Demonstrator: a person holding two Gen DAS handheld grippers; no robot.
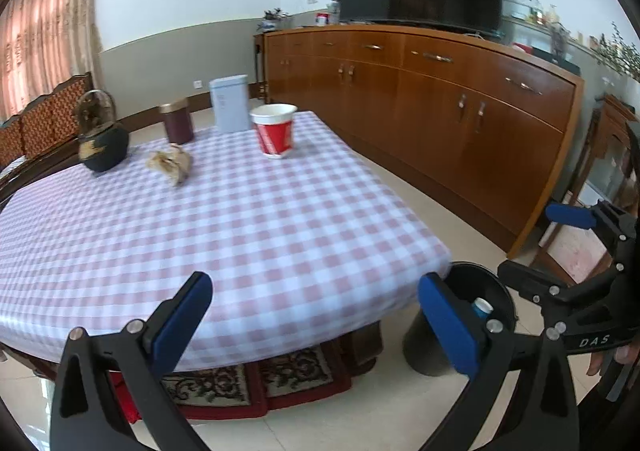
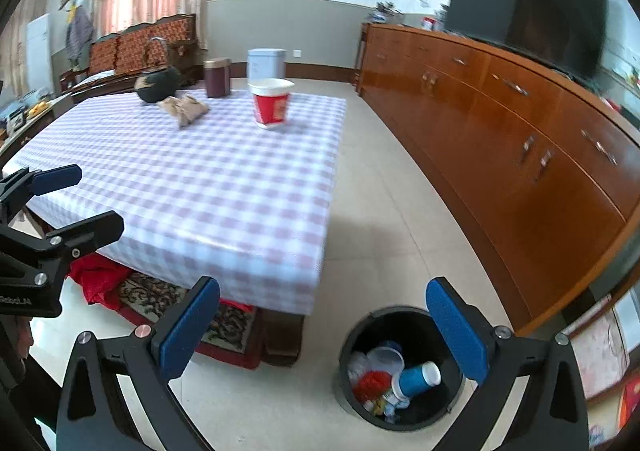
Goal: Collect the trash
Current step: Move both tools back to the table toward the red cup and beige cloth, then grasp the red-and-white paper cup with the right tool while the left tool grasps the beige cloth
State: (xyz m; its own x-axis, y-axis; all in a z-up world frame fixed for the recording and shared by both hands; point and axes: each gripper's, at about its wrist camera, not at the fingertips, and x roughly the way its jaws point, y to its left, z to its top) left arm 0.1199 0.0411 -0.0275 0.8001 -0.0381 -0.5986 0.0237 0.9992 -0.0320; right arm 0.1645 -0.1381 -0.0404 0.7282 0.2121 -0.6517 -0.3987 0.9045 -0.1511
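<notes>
Both my grippers, left and right, hang spread and empty. The red cup and what looks like crumpled paper sit far across the table; the bin lies below my right jaws.

checked table, kettle, crumpled paper, red cup, two canisters; floor, bin
</notes>
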